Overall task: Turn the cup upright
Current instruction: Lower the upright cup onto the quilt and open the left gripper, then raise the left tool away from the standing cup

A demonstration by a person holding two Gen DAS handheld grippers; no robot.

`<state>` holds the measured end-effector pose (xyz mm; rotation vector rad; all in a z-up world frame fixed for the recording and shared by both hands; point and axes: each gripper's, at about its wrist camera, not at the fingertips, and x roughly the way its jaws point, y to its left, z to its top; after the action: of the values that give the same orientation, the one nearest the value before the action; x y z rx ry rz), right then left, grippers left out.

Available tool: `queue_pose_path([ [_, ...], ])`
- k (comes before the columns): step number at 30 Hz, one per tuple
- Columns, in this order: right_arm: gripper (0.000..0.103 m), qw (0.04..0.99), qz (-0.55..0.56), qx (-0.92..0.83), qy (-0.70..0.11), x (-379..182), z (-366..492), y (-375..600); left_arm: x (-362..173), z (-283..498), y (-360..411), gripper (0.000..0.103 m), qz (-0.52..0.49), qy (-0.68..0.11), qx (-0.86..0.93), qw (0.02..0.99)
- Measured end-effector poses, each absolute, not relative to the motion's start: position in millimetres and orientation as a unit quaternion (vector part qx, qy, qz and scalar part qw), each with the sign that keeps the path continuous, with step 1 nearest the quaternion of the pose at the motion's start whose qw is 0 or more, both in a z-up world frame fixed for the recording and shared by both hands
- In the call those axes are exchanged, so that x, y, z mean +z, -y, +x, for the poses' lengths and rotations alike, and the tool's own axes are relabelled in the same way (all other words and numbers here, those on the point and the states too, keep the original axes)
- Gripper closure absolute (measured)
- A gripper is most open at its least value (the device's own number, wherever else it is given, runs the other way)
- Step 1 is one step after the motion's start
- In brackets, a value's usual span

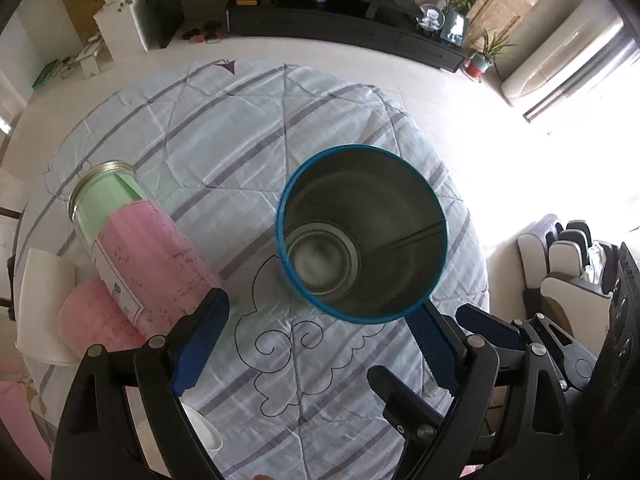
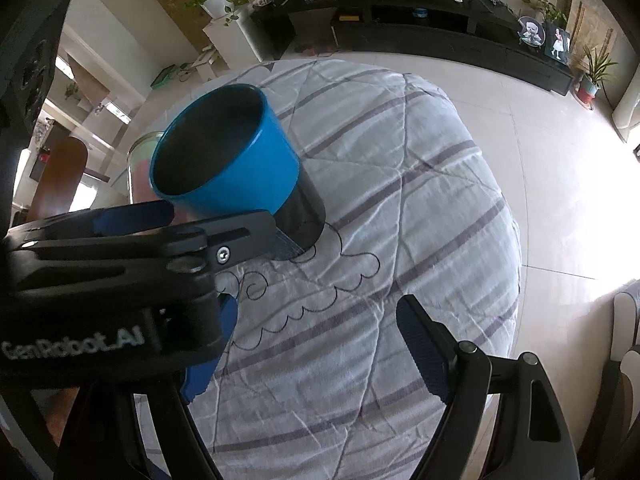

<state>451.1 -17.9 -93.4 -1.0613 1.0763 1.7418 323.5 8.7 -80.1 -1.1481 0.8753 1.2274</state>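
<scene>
A blue cup (image 1: 362, 236) with a bare metal inside and a dark lower band stands upright on the striped cloth, mouth up. In the right wrist view the cup (image 2: 236, 160) stands at upper left. My left gripper (image 1: 320, 336) is open above and just in front of the cup, with blue pads on either side of it and not touching. It shows in the right wrist view (image 2: 188, 224) as a black body beside the cup. My right gripper (image 2: 316, 352) is open and empty, nearer than the cup.
A glass jar (image 1: 120, 216) with green and pink paper inside lies on its side left of the cup. A pink pad on a white dish (image 1: 40, 308) sits at the far left. The striped quilted cloth (image 1: 224, 136) covers the round table. Chairs (image 1: 568, 256) stand at right.
</scene>
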Motion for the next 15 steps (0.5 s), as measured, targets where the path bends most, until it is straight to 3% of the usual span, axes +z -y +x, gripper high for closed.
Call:
queue_pose_path([
  [15,0.02,0.419,-0.409,0.695,-0.418,-73,454,26,-53,332,9,0.013,-0.469,-0.38,0.525,0.6],
])
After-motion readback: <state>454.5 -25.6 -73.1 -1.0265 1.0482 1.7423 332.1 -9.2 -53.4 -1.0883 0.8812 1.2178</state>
